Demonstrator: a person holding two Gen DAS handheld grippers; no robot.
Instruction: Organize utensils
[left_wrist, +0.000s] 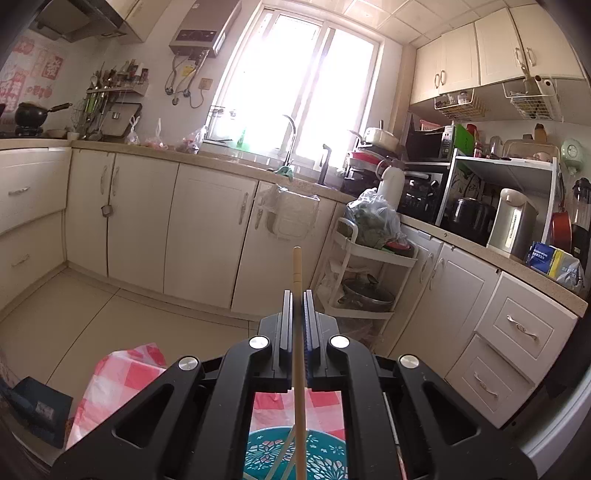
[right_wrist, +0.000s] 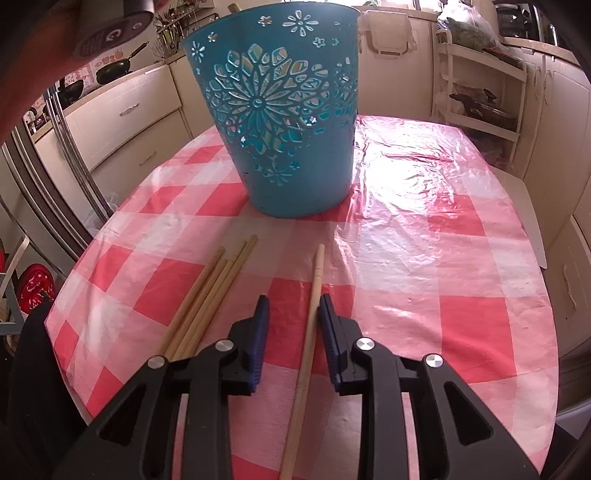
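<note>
The left gripper (left_wrist: 297, 295) has its fingers clamped on one chopstick (left_wrist: 297, 266), held above the basket (left_wrist: 321, 458). The right gripper (right_wrist: 291, 306) has its fingers apart around a single chopstick (right_wrist: 314, 295) that lies on the tabletop (right_wrist: 443, 258). A bundle (right_wrist: 210, 291) of more chopsticks lies just beside it on the left, and the blue basket stands upright near the far edge.

Bright window (left_wrist: 295, 92) lights cream cabinets (left_wrist: 207, 236), a beige tiled floor (left_wrist: 92, 317) and cluttered countertops (left_wrist: 480, 243)
</note>
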